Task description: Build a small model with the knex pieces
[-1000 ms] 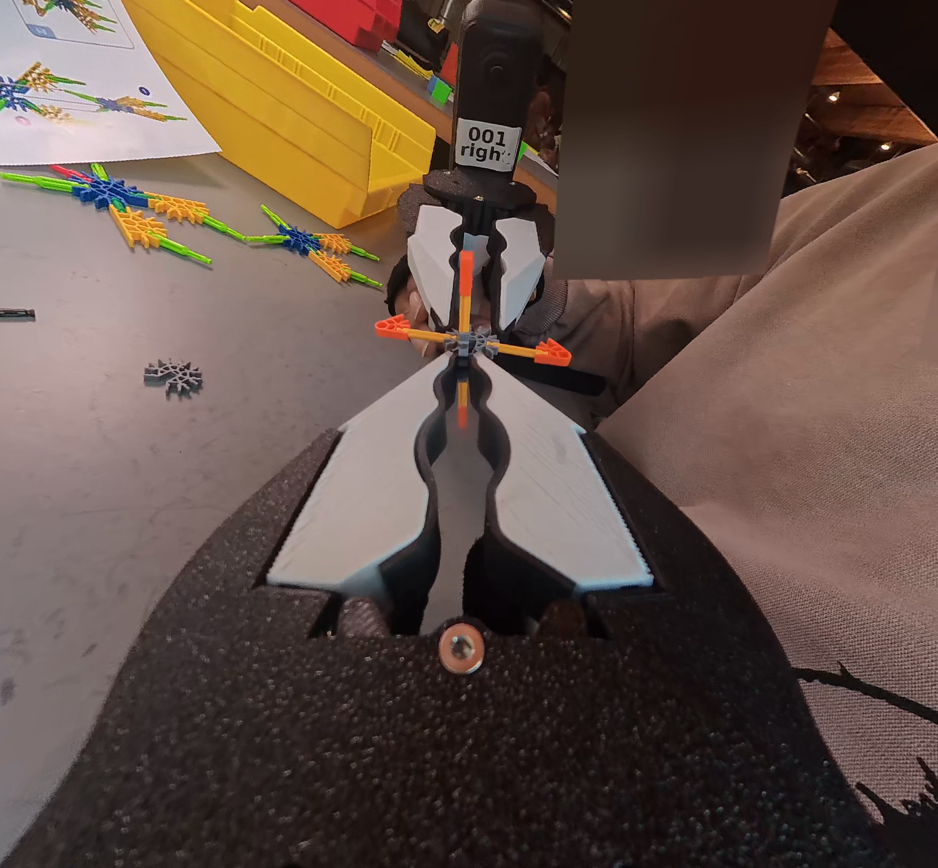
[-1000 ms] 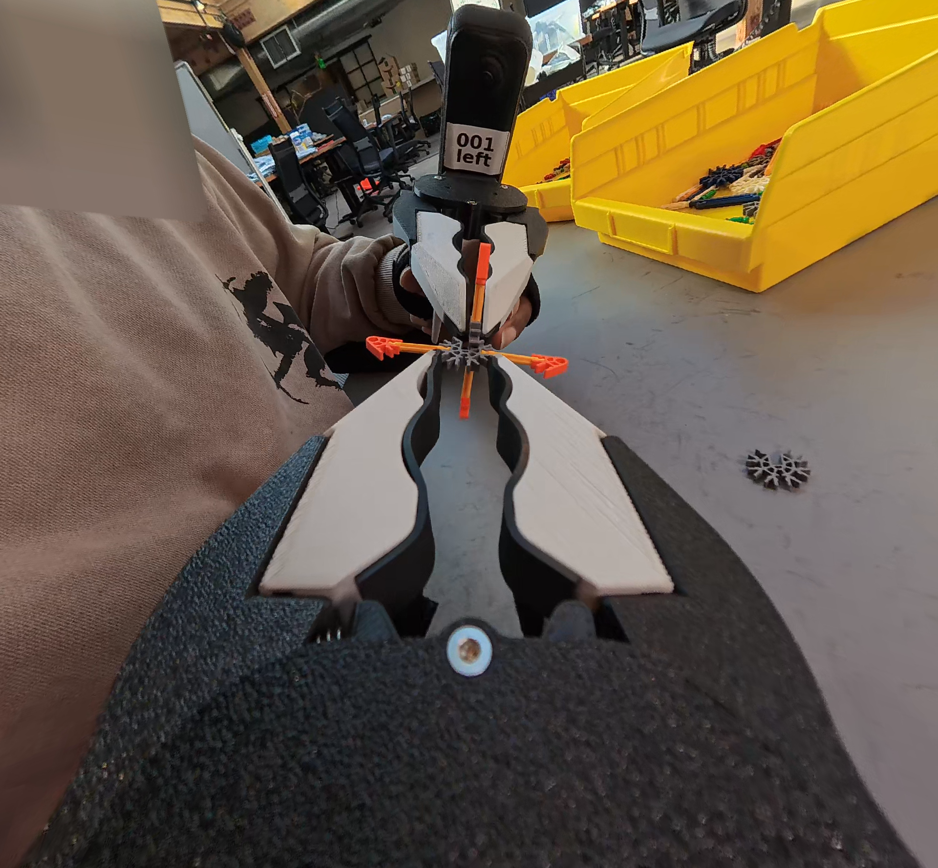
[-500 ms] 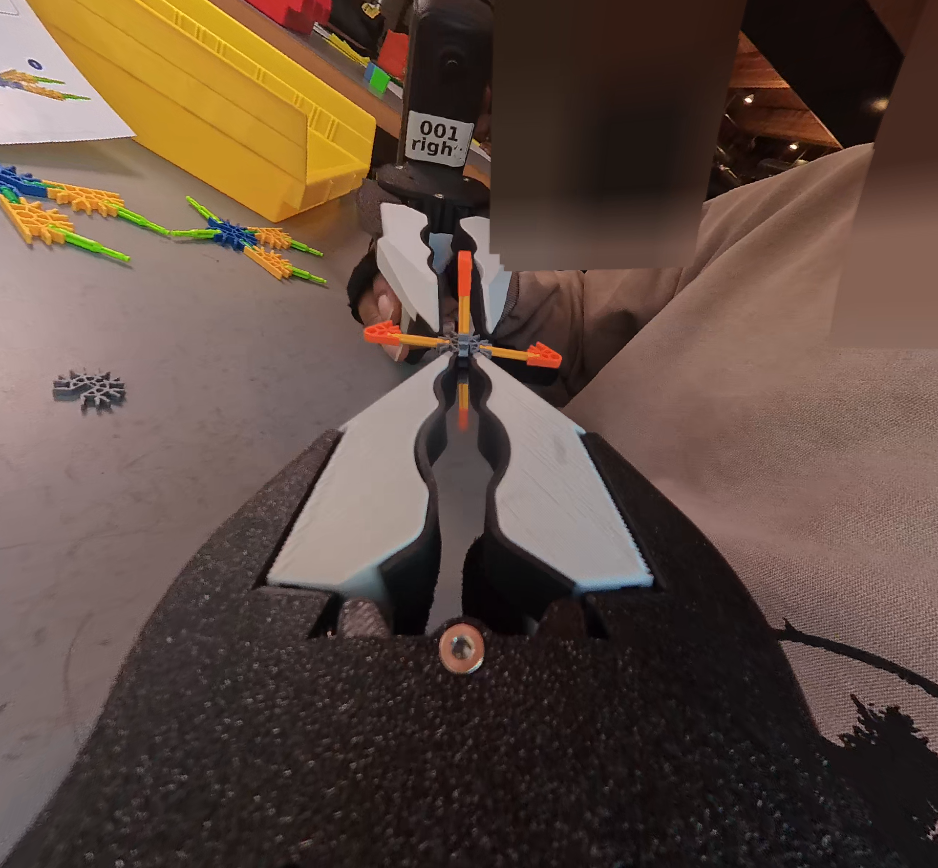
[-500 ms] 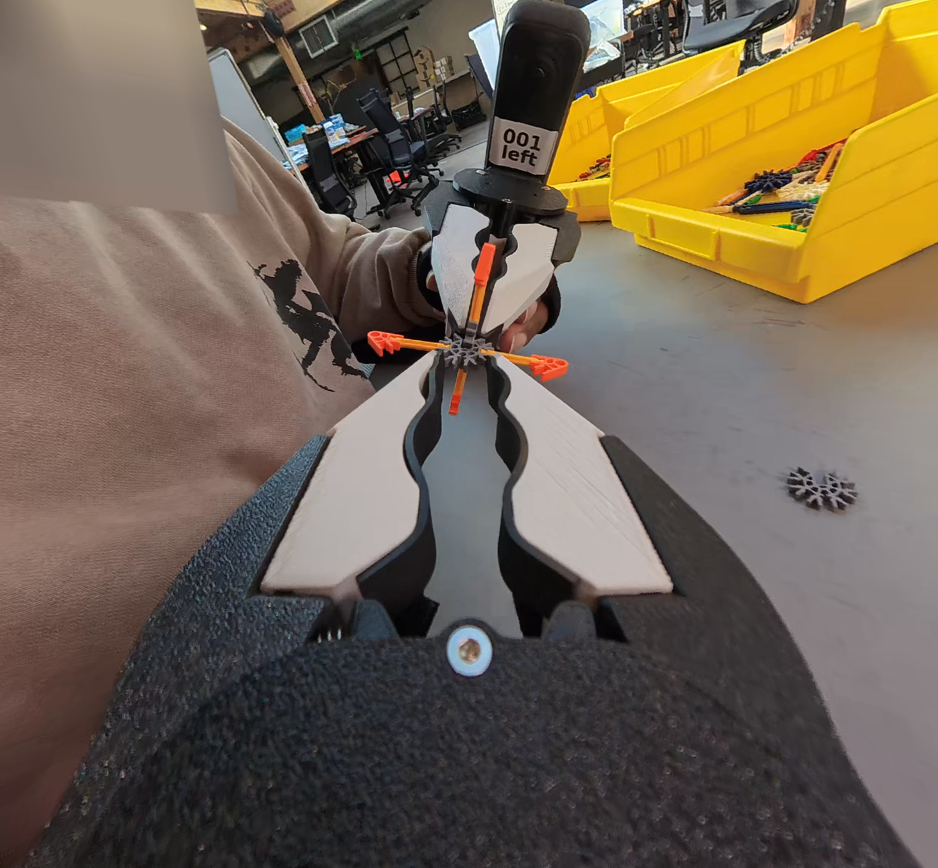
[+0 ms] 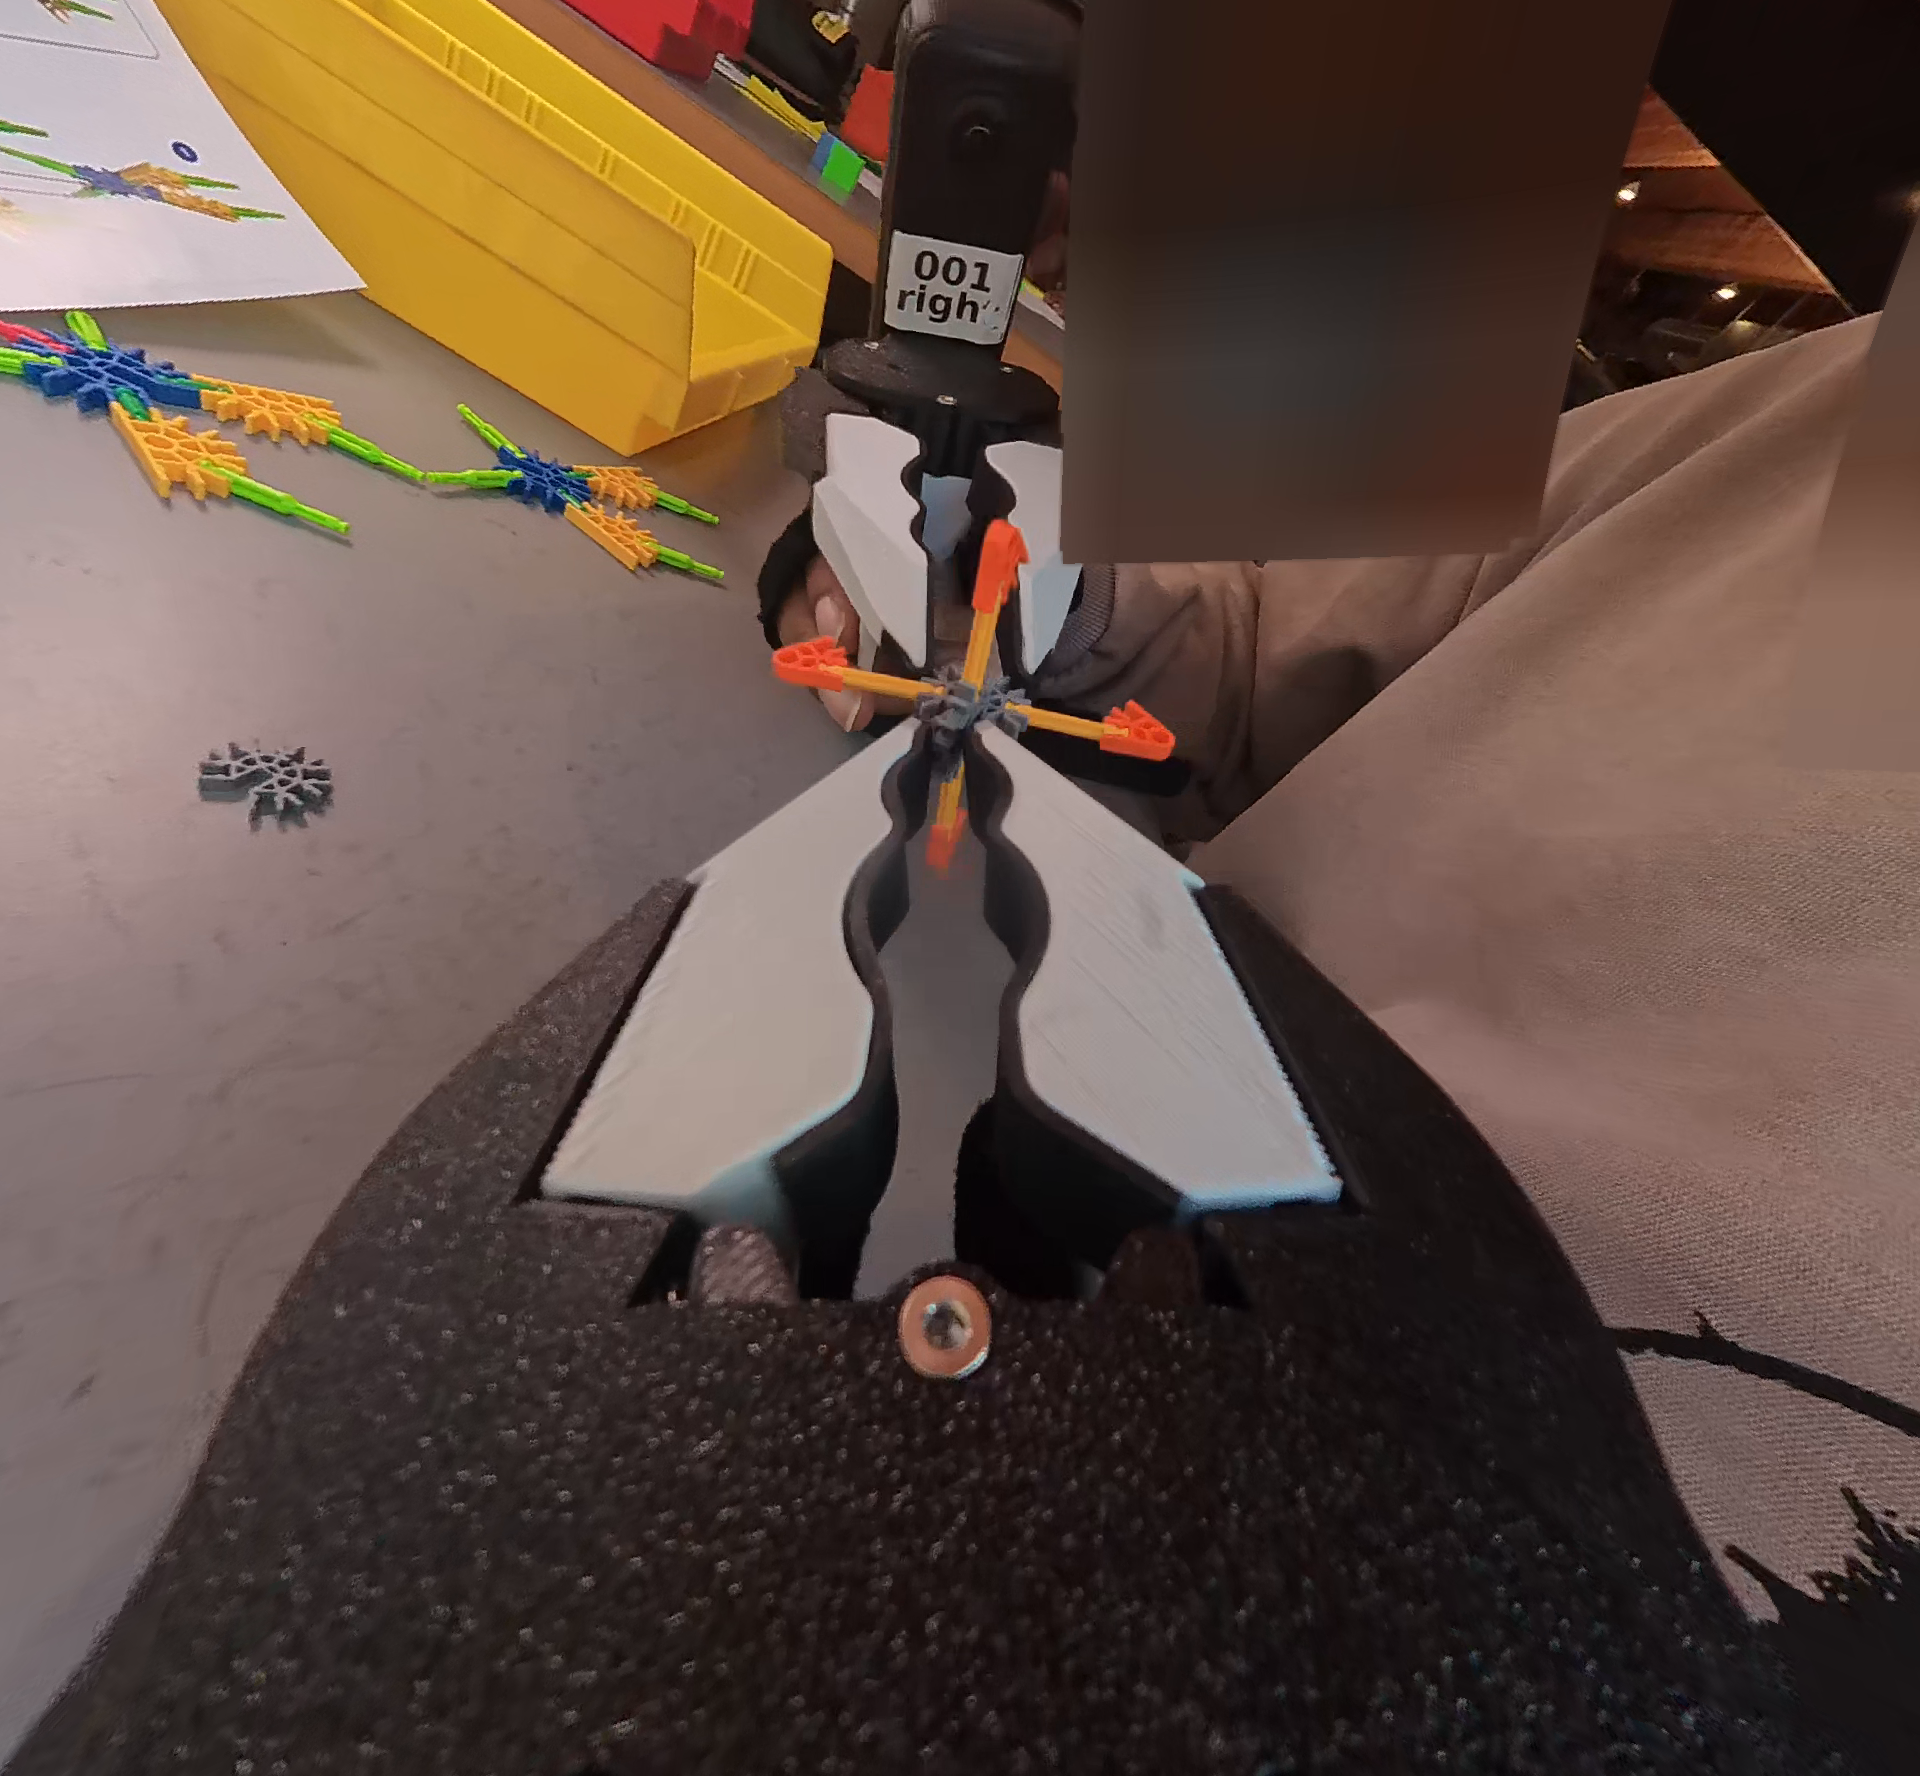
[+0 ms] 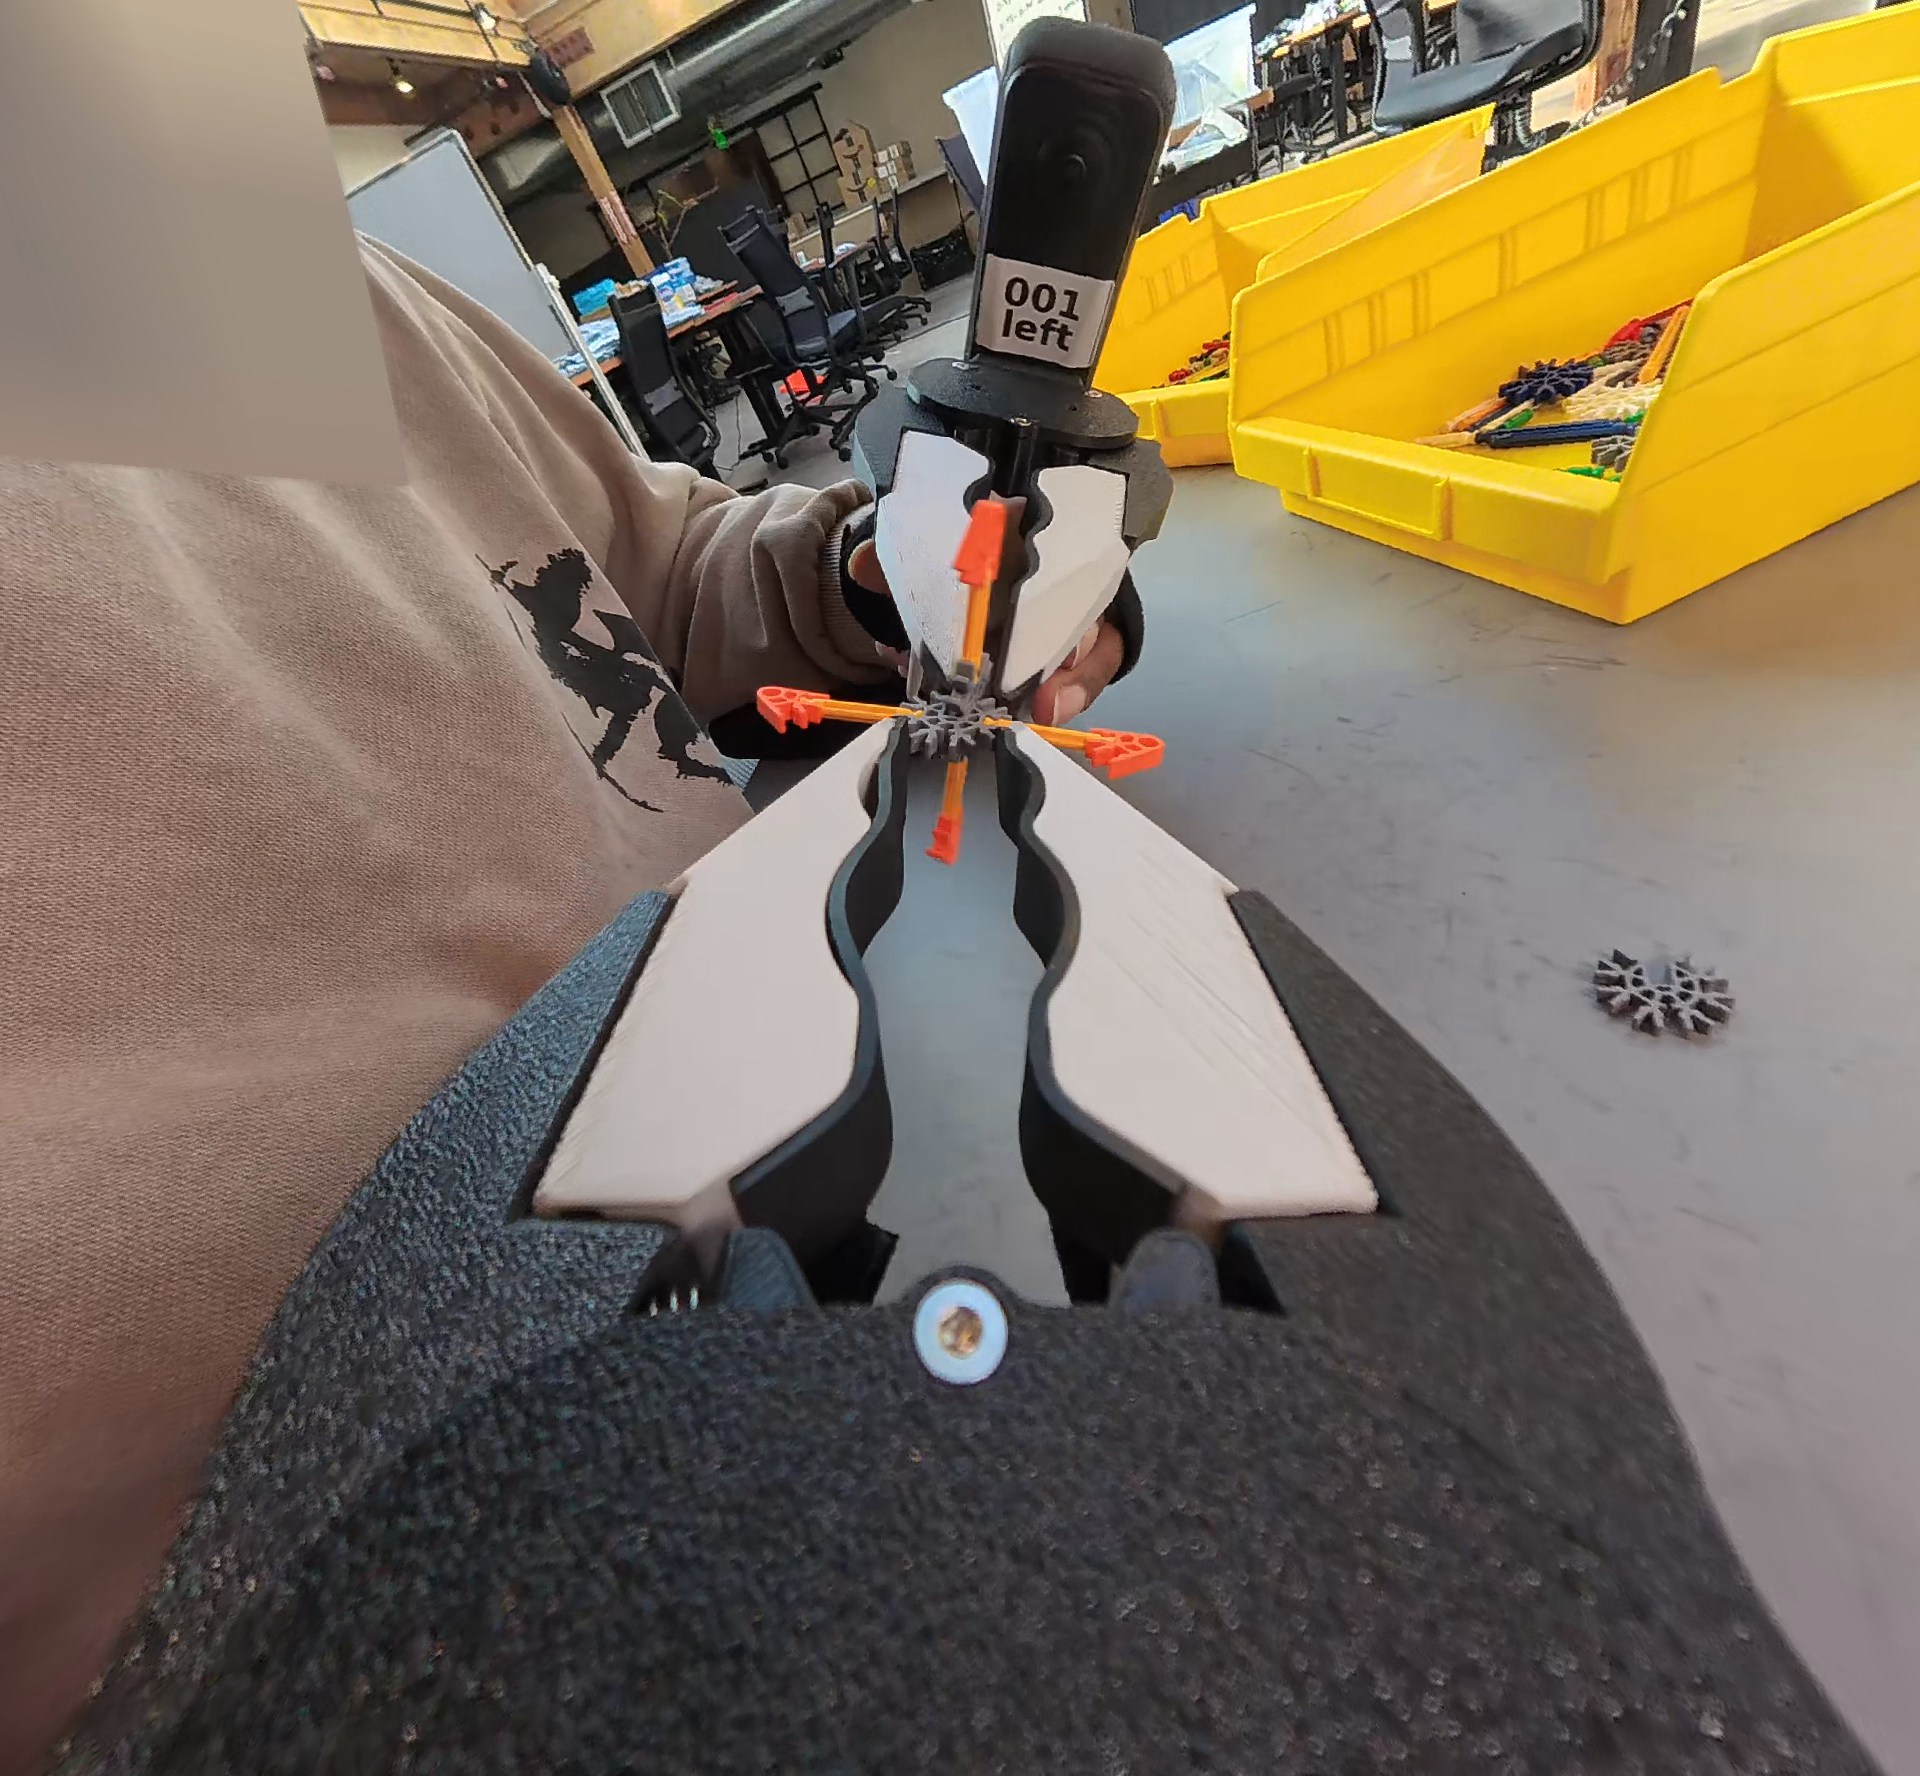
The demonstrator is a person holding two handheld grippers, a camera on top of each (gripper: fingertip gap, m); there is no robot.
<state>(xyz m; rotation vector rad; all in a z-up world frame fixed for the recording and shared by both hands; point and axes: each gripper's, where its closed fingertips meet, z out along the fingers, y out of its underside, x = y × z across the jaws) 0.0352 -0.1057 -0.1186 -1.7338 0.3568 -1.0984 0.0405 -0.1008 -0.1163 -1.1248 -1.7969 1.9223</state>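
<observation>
A small cross-shaped assembly (image 5: 961, 703), a grey snowflake hub with four yellow rods tipped by orange connectors, hangs in the air between the two grippers. My left gripper (image 5: 951, 739) is shut on it at the hub, and the lower rod lies between its fingers. My right gripper (image 6: 951, 739) faces it tip to tip and is shut on the same assembly (image 6: 951, 724). Each gripper shows in the other's view, the right one (image 5: 956, 646) and the left one (image 6: 961, 677), each behind the upper rod. A hand holds each.
A loose grey snowflake connector (image 5: 265, 779) lies on the grey table (image 5: 312, 947); it also shows in the right wrist view (image 6: 1662, 994). Yellow bins (image 5: 499, 199) (image 6: 1558, 438), finished colourful assemblies (image 5: 561, 479) and an instruction sheet (image 5: 104, 168) lie farther off. The person's torso (image 6: 260, 791) is close. My left and right fingertips are right by each other. From either gripper's tips it is about 15 centimetres to the loose grey snowflake connector (image 5: 265, 779). Seen from the right wrist view (image 6: 1657, 993) as well.
Both grippers swung together over the table and partly back, still joined on the assembly. The cross has rolled a little, so its upright rod now leans.
</observation>
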